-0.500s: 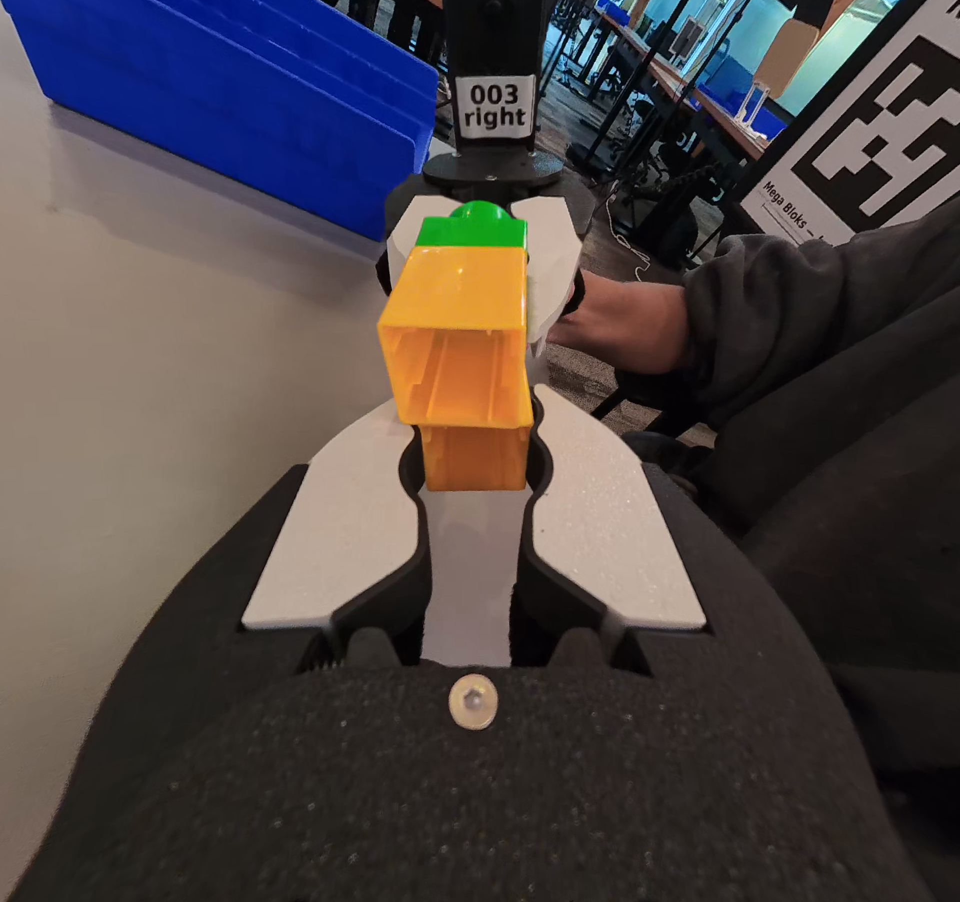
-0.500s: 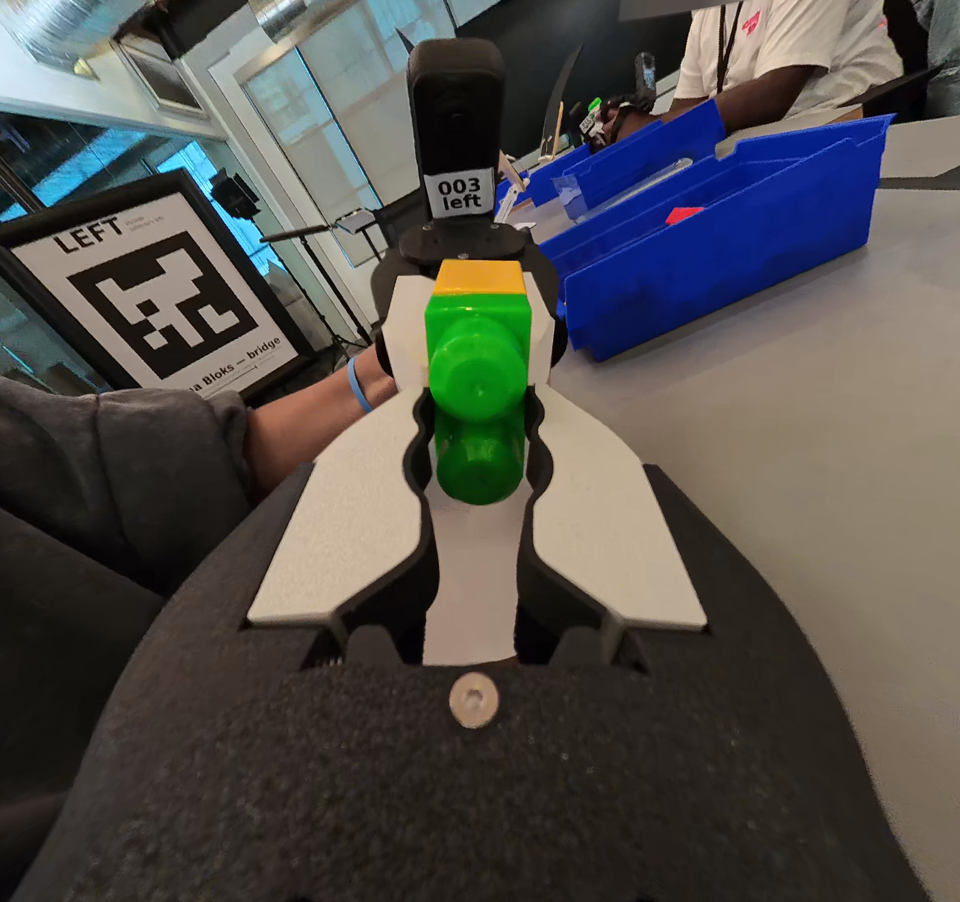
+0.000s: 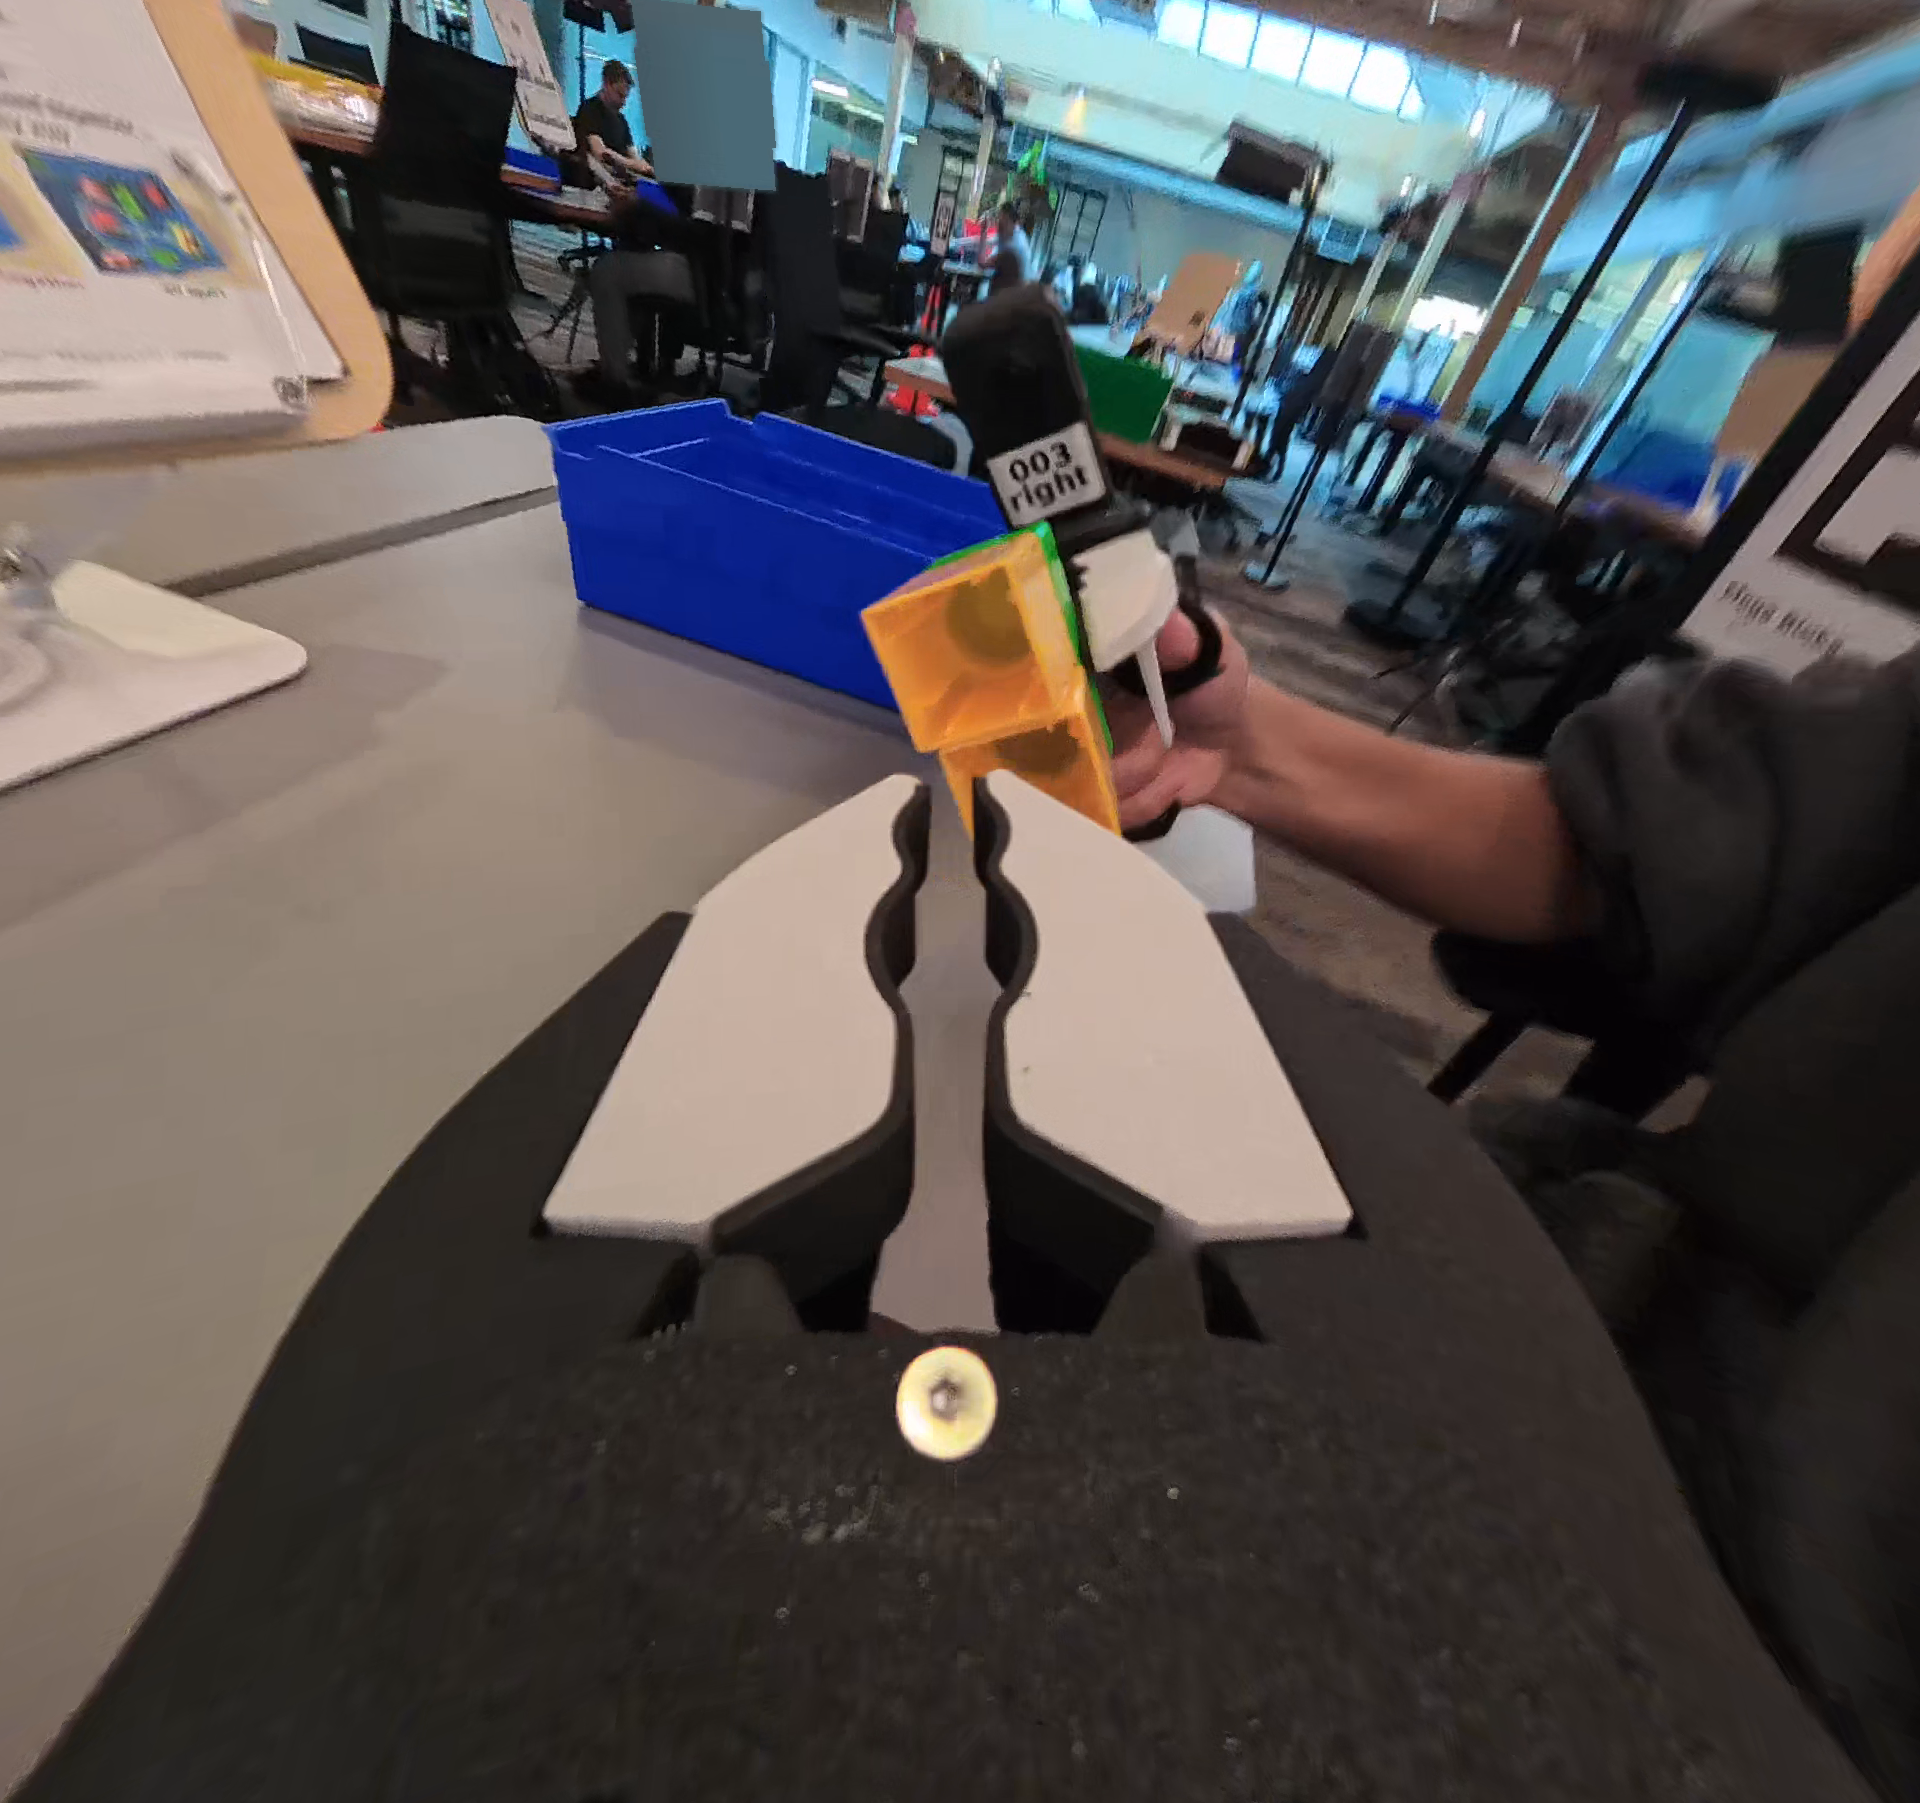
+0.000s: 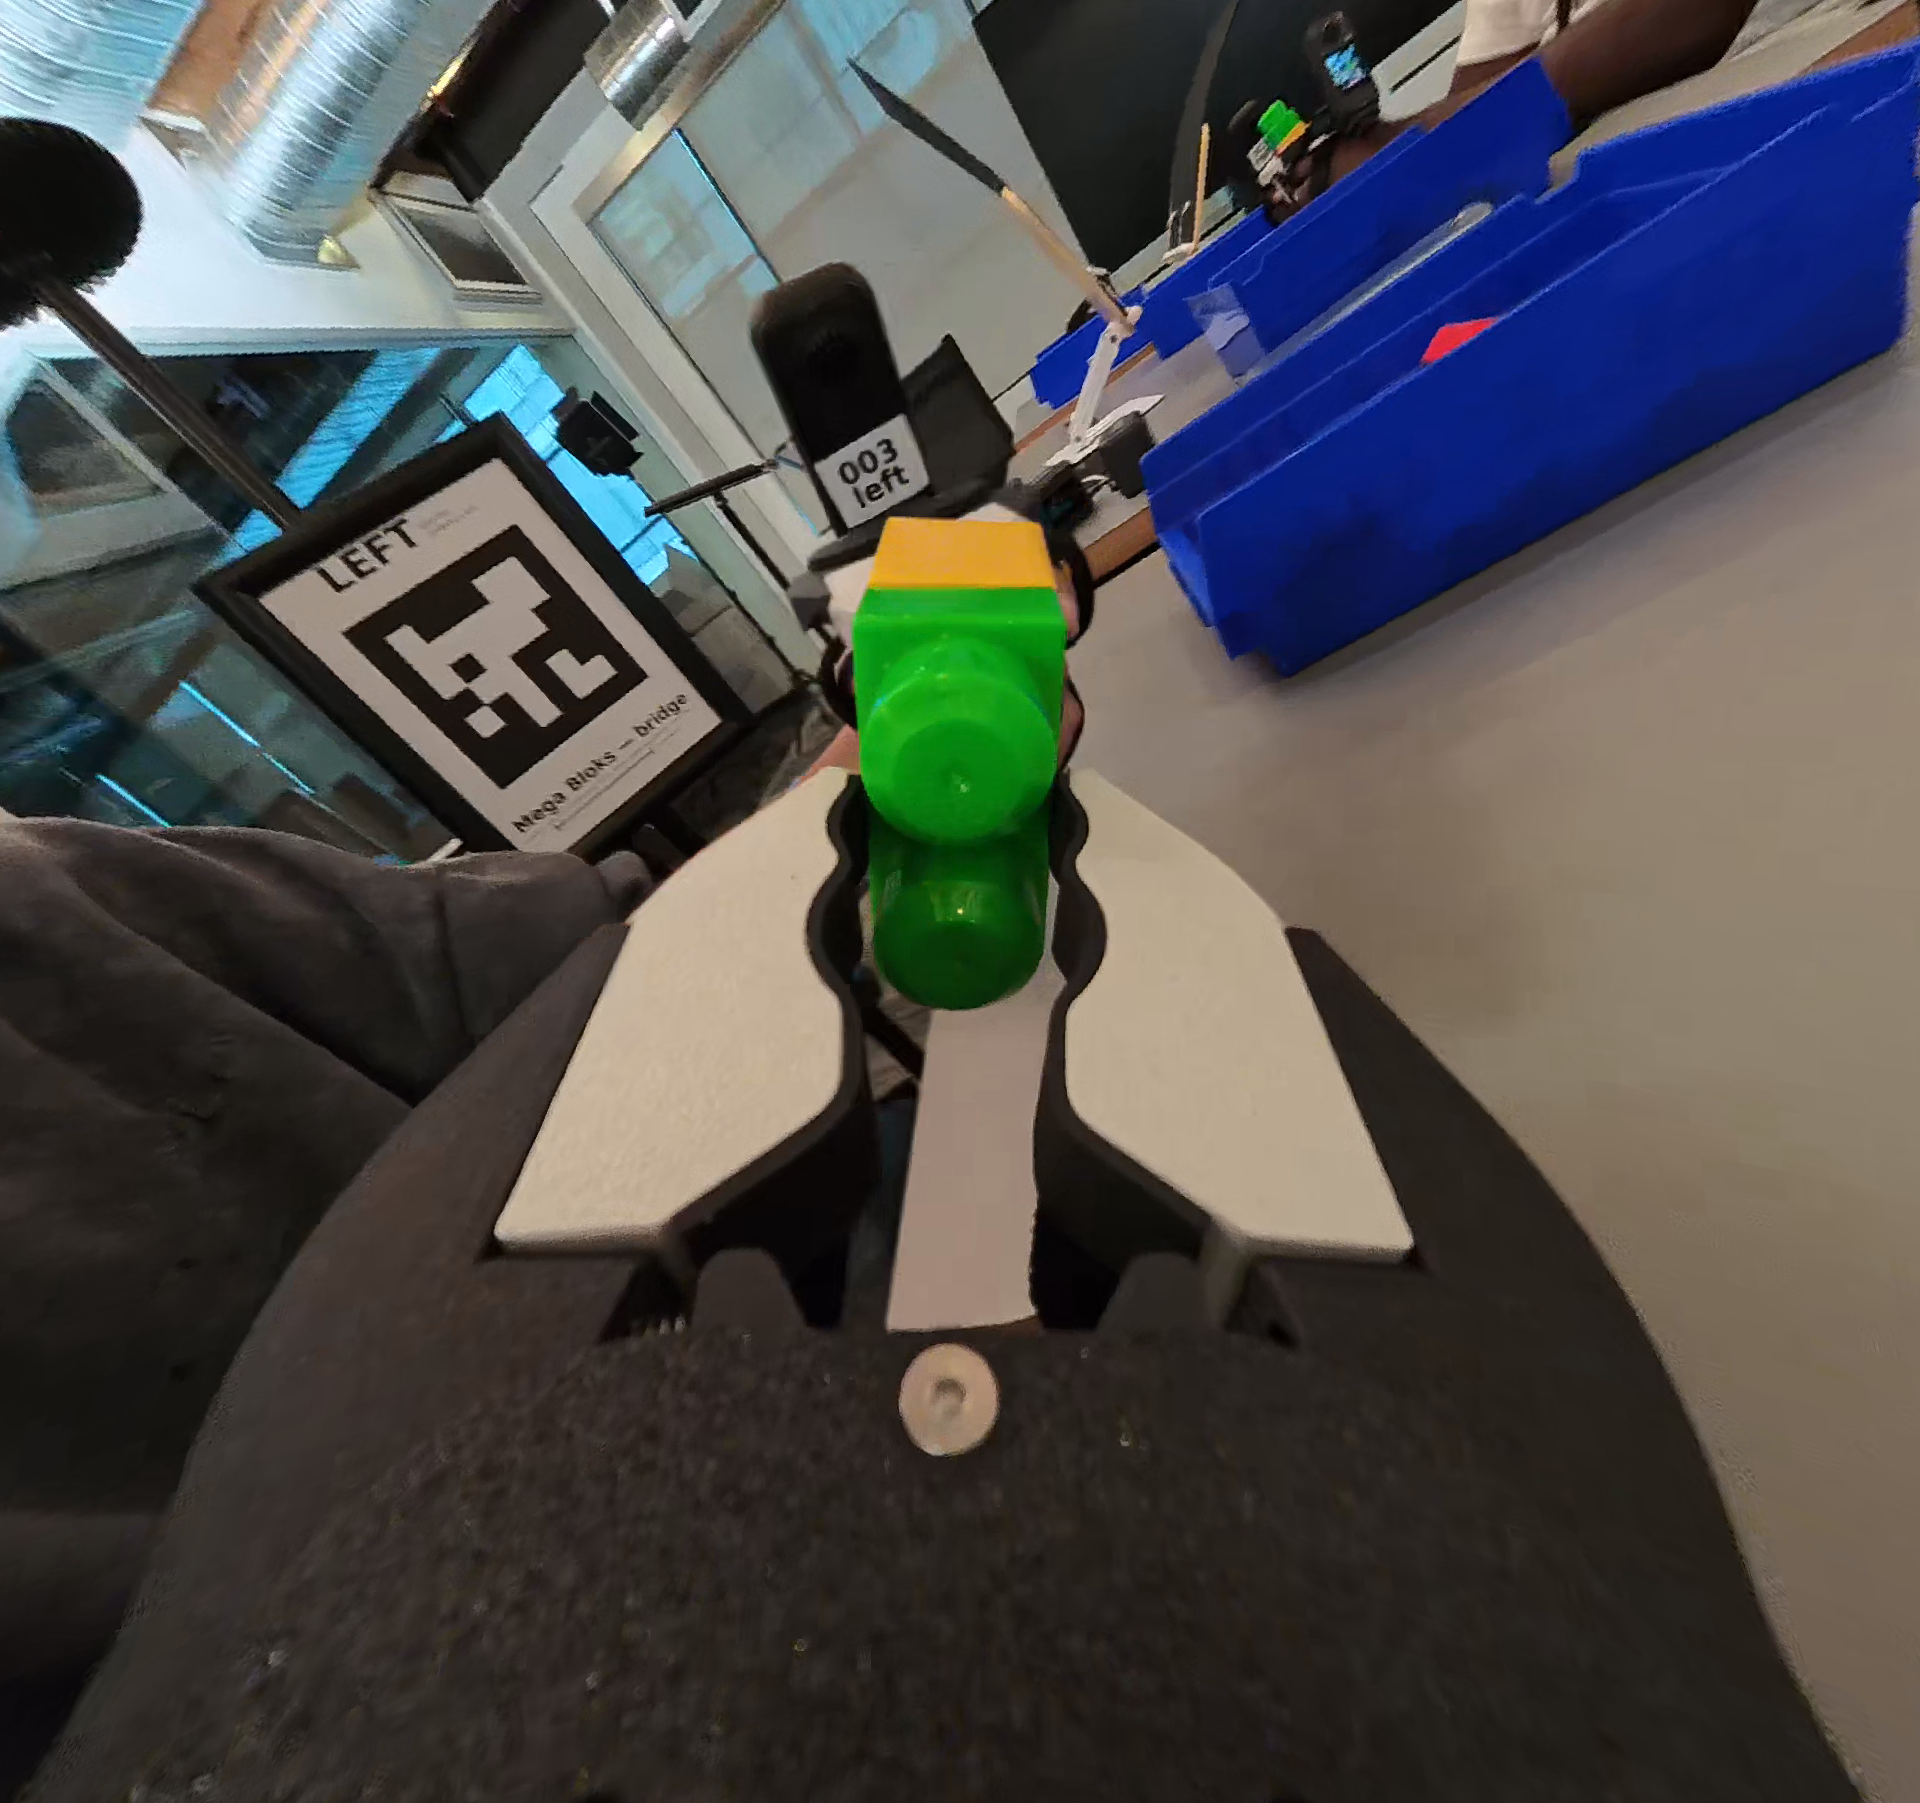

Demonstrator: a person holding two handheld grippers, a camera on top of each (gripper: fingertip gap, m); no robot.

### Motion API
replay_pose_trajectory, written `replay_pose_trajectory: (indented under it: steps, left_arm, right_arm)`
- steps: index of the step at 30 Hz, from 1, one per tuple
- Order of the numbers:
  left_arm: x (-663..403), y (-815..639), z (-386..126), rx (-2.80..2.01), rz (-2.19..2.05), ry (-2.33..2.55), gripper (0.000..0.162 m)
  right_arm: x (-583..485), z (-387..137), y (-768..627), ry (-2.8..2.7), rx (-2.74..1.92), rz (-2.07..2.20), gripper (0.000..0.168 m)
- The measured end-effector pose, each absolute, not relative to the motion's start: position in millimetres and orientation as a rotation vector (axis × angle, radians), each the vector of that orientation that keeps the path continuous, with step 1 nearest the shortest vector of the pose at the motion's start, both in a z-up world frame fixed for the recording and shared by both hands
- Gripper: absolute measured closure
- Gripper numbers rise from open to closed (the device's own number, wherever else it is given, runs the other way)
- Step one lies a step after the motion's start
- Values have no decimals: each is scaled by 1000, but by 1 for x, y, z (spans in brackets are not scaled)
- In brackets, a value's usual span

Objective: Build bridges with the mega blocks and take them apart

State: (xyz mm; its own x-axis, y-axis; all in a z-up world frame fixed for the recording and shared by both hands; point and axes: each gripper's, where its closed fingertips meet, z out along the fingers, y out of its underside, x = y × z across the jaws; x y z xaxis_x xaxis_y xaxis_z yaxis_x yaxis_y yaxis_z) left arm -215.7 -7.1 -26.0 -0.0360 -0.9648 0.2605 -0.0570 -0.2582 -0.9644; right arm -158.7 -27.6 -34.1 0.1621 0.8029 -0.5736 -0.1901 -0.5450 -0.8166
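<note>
A green block (image 4: 956, 704) with an orange block (image 4: 958, 553) stuck on its far side sits between the fingers of my right gripper (image 4: 956, 787), which is shut on the green block above the table edge. In the left wrist view the orange block (image 3: 987, 652) shows its hollow underside, tilted, with a thin green edge (image 3: 1049, 558) behind it and the right gripper (image 3: 1127, 610) gripping that. My left gripper (image 3: 954, 797) is shut with only a narrow slit between the fingers and holds nothing. Its tips are just below and in front of the orange block.
A blue bin (image 3: 748, 527) stands on the grey table (image 3: 416, 870); in the right wrist view the bin (image 4: 1455, 465) holds a red block (image 4: 1455, 340). A white plate (image 3: 135, 652) and a paper stand (image 3: 125, 195) are at left. A framed sign (image 4: 488, 652) stands beyond the table edge. The gap from one gripper's tips to the other's is roughly 7 centimetres.
My left gripper has let go of the orange block, closed and pulled back, tilting. The orange-and-green pair stays in my right gripper, now tilted.
</note>
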Motion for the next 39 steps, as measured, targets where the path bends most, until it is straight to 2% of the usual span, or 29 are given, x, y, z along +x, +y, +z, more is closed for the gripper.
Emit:
replay_pose_trajectory:
  steps: [5,6,8,9,10,28,30,33,39]
  left_arm:
    - [-212,-23,-30,-1398,-1109,1335,130]
    - [-210,-24,-28,-1395,-1087,1340,130]
    - [-208,-28,-22,-1375,-1122,1342,141]
    - [-207,-28,-20,-1367,-1129,1341,148]
    - [-207,-30,-20,-1356,-1144,1353,162]
    - [-205,-34,-33,-1377,-1201,1370,162]
    - [-209,-29,-29,-1395,-1273,1286,137]
    - [-212,-29,-37,-1474,-1442,1216,114]
    - [-197,-41,-60,-1541,-1506,1247,117]
  right_arm:
    - [-164,-33,-32,-568,-1660,1611,135]
    - [-166,-35,-33,-588,-1672,1604,135]
    - [-170,-37,-35,-612,-1682,1588,135]
    - [-171,-36,-36,-617,-1677,1593,135]
    - [-171,-37,-35,-609,-1683,1582,135]
    - [-168,-43,-31,-617,-1702,1534,135]
    - [-166,-39,-31,-604,-1681,1544,135]
    - [-162,-37,-29,-593,-1664,1524,135]
    - [-171,-38,-30,-613,-1659,1486,134]
